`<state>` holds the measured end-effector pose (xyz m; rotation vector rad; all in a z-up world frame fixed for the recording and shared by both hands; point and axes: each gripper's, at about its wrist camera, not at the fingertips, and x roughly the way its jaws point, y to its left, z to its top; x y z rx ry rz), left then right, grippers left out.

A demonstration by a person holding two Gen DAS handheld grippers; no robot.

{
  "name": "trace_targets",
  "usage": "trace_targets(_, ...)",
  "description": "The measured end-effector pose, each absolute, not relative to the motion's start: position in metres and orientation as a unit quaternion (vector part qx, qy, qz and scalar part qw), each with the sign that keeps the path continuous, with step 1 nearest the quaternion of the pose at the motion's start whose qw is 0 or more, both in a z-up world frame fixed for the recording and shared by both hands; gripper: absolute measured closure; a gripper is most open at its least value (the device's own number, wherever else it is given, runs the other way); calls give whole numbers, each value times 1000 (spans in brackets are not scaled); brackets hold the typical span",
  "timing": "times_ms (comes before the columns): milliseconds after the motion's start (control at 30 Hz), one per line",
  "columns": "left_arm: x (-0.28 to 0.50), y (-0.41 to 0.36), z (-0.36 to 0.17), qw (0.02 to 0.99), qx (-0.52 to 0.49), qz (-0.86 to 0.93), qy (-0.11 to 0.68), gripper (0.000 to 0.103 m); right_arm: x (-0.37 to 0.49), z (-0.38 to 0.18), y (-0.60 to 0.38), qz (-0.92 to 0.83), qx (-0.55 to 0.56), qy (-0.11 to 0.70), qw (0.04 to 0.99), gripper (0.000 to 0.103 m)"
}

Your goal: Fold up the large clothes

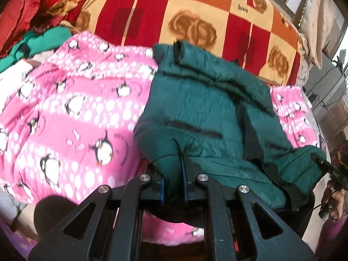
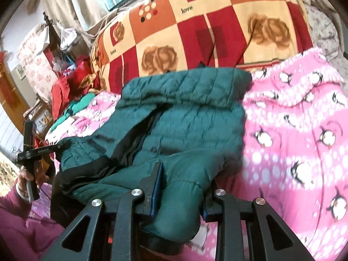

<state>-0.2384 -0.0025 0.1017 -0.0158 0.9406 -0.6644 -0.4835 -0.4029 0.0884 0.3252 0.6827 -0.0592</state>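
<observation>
A dark green quilted jacket (image 1: 206, 100) lies on a pink penguin-print blanket (image 1: 71, 113), partly folded, a black-cuffed sleeve across its top. My left gripper (image 1: 174, 169) is shut on the jacket's near hem, with green fabric bunched between its fingers. My right gripper (image 2: 180, 187) is shut on the jacket (image 2: 184, 119) at its other near corner, a thick fold of fabric filling the jaws. The right gripper also shows at the right edge of the left wrist view (image 1: 328, 167), and the left gripper at the left edge of the right wrist view (image 2: 43, 150).
A folded red, orange and cream quilt (image 1: 195, 17) with rose prints lies behind the jacket. Red and bright green clothes (image 1: 39, 37) are heaped at the far left. The pink blanket (image 2: 304, 130) spreads to the right of the jacket. Curtains and furniture stand beyond the bed.
</observation>
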Motion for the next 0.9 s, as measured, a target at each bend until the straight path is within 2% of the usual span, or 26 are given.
trace_targets(533, -173, -57, 153, 878, -36, -300, 371, 92, -420, 126, -444, -79, 140, 304, 939, 76)
trace_targets(900, -105, -106, 165, 891, -41, -265, 365, 92, -337, 143, -490, -123, 130, 304, 936, 76)
